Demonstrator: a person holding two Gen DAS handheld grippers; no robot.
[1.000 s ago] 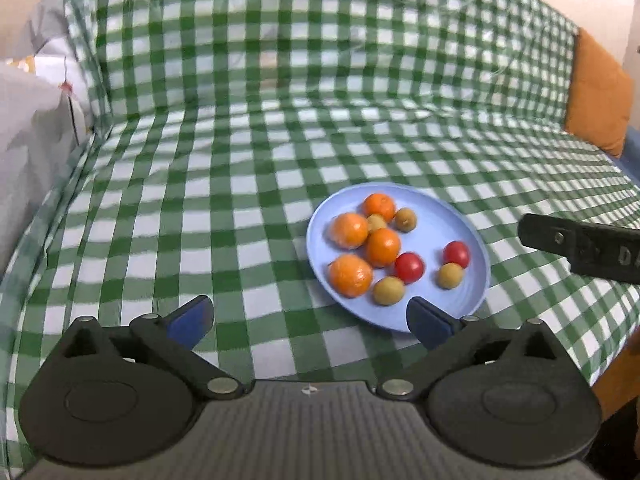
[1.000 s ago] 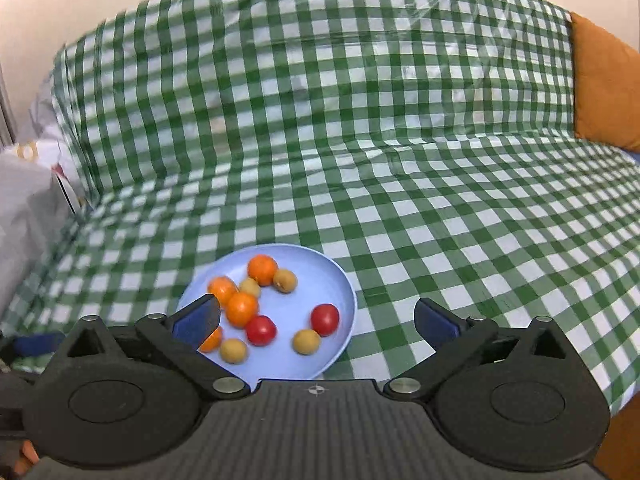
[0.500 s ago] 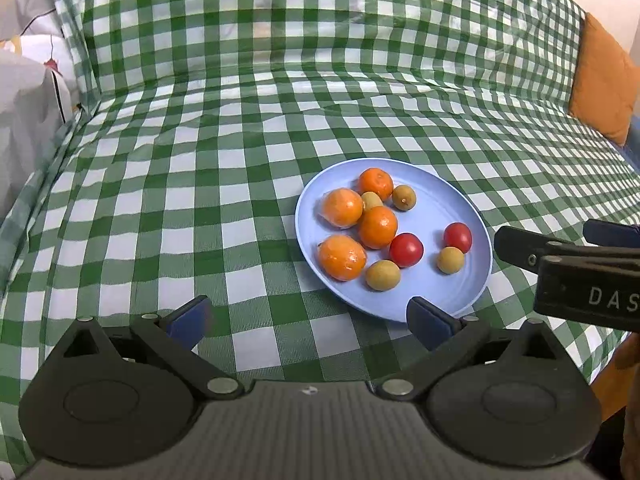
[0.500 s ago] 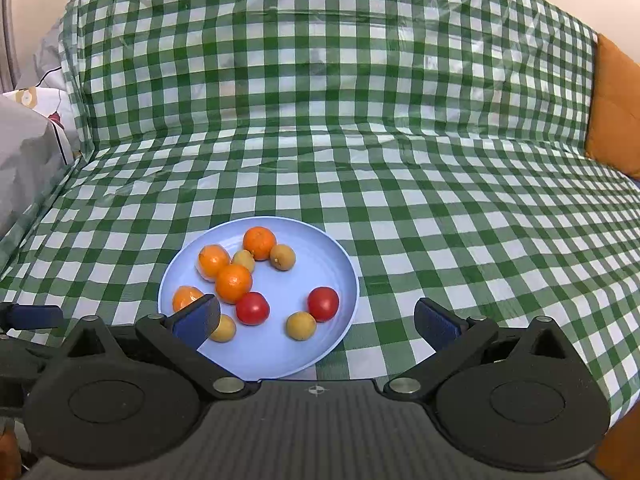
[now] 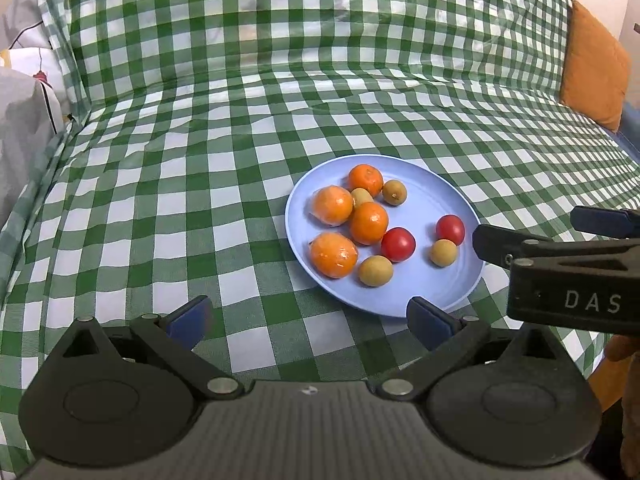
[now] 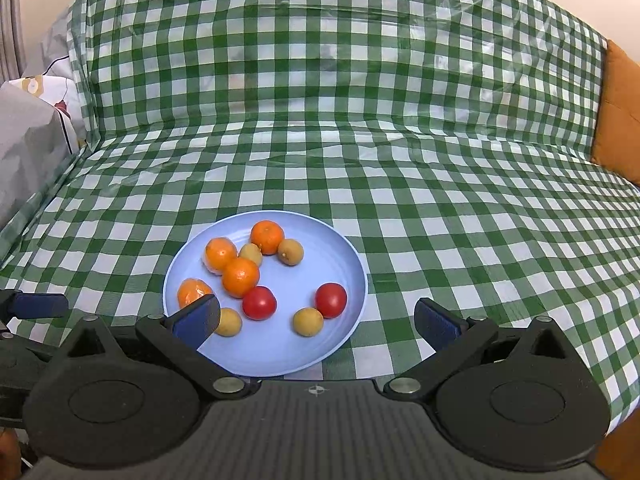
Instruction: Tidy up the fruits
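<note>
The blue plate [image 6: 340,344] holds oranges [image 6: 240,277], tomatoes [image 6: 259,303] and small tan fruits [image 6: 307,321]; left gripper [image 5: 308,318] and right gripper [image 6: 316,322] both spread, empty.

text: "DAS" in white capitals, cut off by the frame edge | on: black body of the right gripper [image 5: 576,280] | place: right of the left gripper's [image 5: 308,322] fingers
</note>
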